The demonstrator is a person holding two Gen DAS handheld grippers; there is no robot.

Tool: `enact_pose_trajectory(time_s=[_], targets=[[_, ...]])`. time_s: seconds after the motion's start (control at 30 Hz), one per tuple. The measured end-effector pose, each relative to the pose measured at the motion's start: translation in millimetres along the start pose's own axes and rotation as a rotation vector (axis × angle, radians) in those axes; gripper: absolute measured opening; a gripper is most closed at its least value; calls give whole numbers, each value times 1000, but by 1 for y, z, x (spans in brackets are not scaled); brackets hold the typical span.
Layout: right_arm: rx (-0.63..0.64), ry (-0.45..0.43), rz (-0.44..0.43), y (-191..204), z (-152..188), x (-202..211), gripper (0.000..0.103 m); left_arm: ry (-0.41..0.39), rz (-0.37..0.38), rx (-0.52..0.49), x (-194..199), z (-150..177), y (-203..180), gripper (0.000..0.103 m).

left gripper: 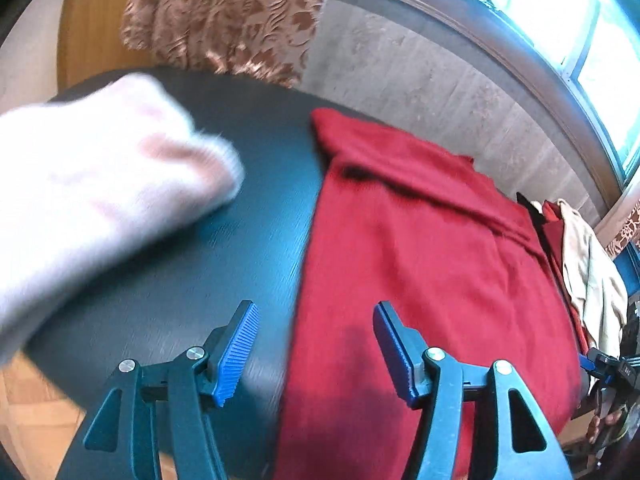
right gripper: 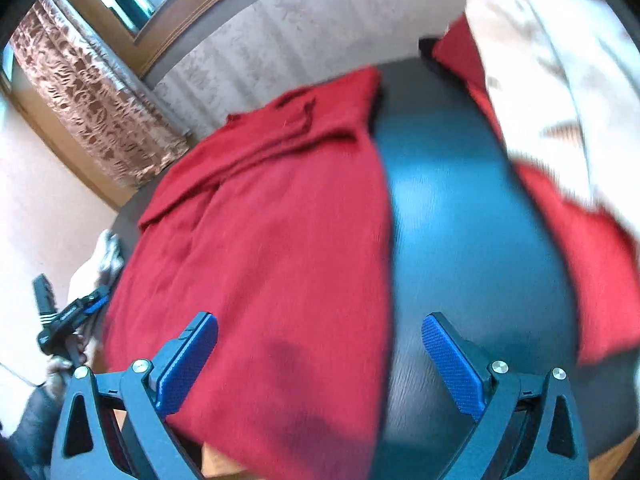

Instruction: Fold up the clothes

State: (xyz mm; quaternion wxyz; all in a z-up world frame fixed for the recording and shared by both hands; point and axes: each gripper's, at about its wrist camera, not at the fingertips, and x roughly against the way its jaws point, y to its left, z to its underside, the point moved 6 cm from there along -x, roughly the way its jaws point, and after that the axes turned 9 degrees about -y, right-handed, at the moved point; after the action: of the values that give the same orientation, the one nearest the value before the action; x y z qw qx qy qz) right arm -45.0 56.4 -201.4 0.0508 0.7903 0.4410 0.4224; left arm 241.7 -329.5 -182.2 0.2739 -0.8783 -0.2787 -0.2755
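Observation:
A red garment lies spread on the dark round table, with a fold across its far end. My left gripper is open above the garment's left edge, one blue pad over bare table and the other over the cloth, nothing between them. In the right wrist view the same red garment fills the middle. My right gripper is open above its right edge and holds nothing. Each gripper shows small at the other view's side: the right gripper and the left gripper.
A blurred white fuzzy garment lies on the table's left side. A pile of beige and red clothes sits at the table's right. A wall, a patterned curtain and a window stand behind the table. Wooden floor shows below its front edge.

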Motion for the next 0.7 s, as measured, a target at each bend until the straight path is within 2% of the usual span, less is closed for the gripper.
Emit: enact_pose_trajectory(time_s=[0.17,0.33,0.5,0.7], targets=[[-61,-48,-150,10,27,15,103,-2,42,14,24,27,4,63],[-9,-57,-181,22,35,9,103,2,76,24,34,41,0,65],[153,-73,-98,38,47,4,103,7,74,-9,37,47,-5,65],[296,-29,14,48,54,-7,103,19,48,-12,41,56,-6,65]])
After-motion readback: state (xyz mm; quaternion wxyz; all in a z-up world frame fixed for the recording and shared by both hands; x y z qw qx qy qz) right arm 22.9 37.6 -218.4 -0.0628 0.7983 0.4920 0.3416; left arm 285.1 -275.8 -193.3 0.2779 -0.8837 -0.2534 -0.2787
